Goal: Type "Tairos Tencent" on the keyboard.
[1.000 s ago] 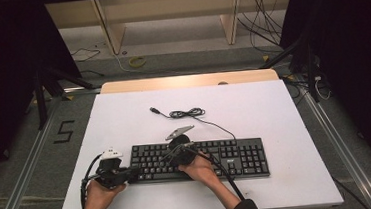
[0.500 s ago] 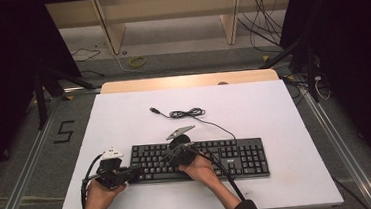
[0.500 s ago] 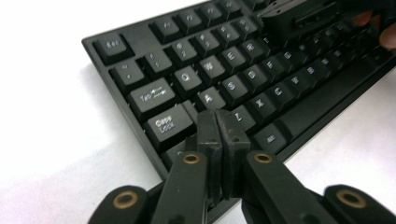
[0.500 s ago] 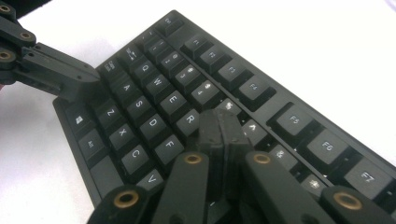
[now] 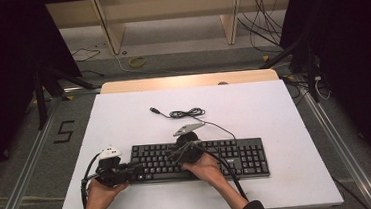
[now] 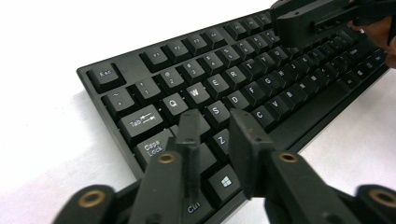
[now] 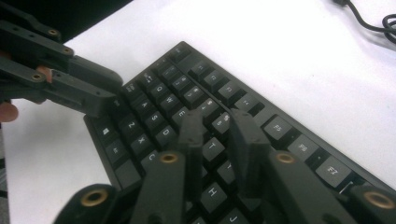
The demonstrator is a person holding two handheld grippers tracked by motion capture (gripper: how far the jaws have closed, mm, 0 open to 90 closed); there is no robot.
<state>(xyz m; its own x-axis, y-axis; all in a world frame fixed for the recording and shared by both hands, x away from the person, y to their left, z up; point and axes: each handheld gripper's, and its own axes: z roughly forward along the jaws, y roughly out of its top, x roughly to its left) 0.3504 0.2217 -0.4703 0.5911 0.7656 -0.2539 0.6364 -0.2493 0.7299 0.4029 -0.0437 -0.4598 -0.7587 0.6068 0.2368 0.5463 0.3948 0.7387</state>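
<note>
A black keyboard (image 5: 237, 155) lies across the near half of the white table (image 5: 253, 99). My left gripper (image 5: 136, 168) hovers at its left end, its tips (image 6: 217, 123) low over the keys near S and Z. My right gripper (image 5: 172, 158) is over the left-middle keys, its tips (image 7: 217, 122) above the R and T area. Both pairs of jaws have just been opening and now stand a narrow gap apart, with nothing between them. The left gripper view shows the right gripper (image 6: 317, 21) at the top right. The right gripper view shows the left gripper (image 7: 93, 98) at the left.
The keyboard's black cable (image 5: 186, 113) lies coiled behind it, ending in a loose USB plug (image 5: 154, 109). A wooden strip (image 5: 186, 81) runs along the table's far edge. Metal rails (image 5: 23, 167) and floor flank both sides.
</note>
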